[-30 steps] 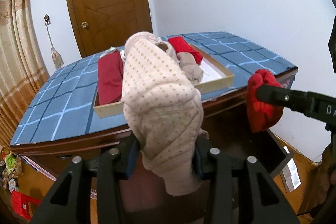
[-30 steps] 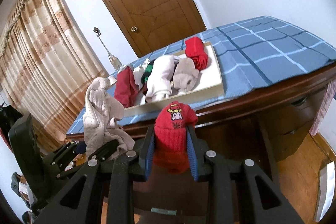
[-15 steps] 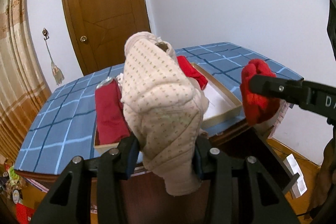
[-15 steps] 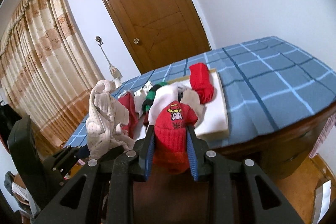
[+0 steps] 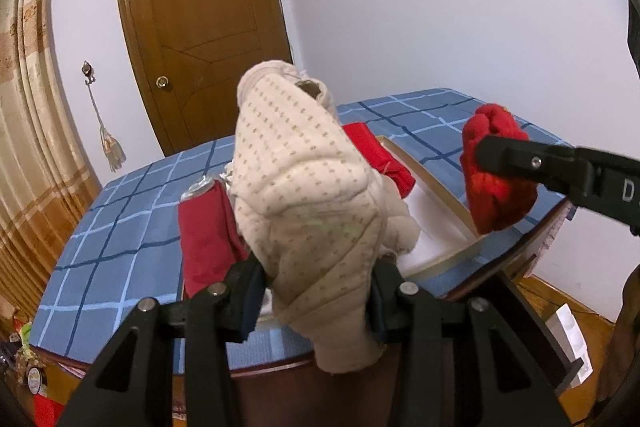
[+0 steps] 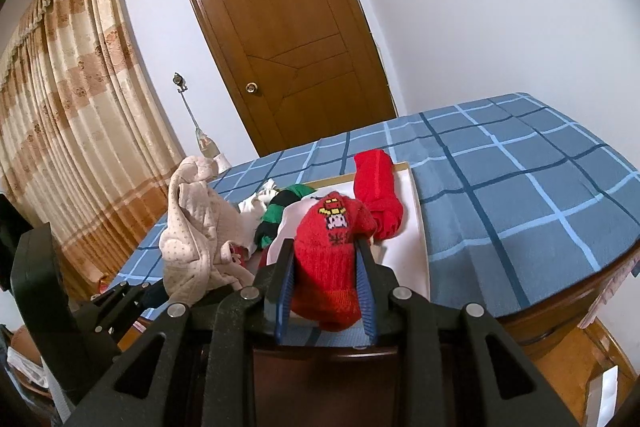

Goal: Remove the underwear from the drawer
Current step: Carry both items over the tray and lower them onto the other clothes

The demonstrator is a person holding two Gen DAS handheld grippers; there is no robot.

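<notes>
My left gripper (image 5: 318, 269) is shut on a beige dotted undergarment (image 5: 304, 195), which bulges up between the fingers and hides much of the drawer behind it. A shallow drawer tray (image 5: 436, 183) with a wooden rim and white bottom lies on the blue checked table. My right gripper (image 6: 324, 242) is shut on a red knitted piece with a small cartoon figure (image 6: 328, 259), held over the table's front edge. From the left wrist, that red piece (image 5: 494, 187) hangs to the right of the beige one. The tray (image 6: 408, 227) holds a red roll (image 6: 378, 195) and a green-and-black piece (image 6: 280, 211).
A dark red folded cloth (image 5: 204, 231) lies at the tray's left end. The blue checked tablecloth (image 6: 520, 187) runs on to the right. A wooden door (image 6: 288, 39) stands behind the table and a striped curtain (image 6: 68, 107) hangs at left. A white box (image 5: 572, 331) sits on the floor.
Both grippers have risen and come nearer the table, so its top is seen from higher up. Each keeps the same piece in its hold.
</notes>
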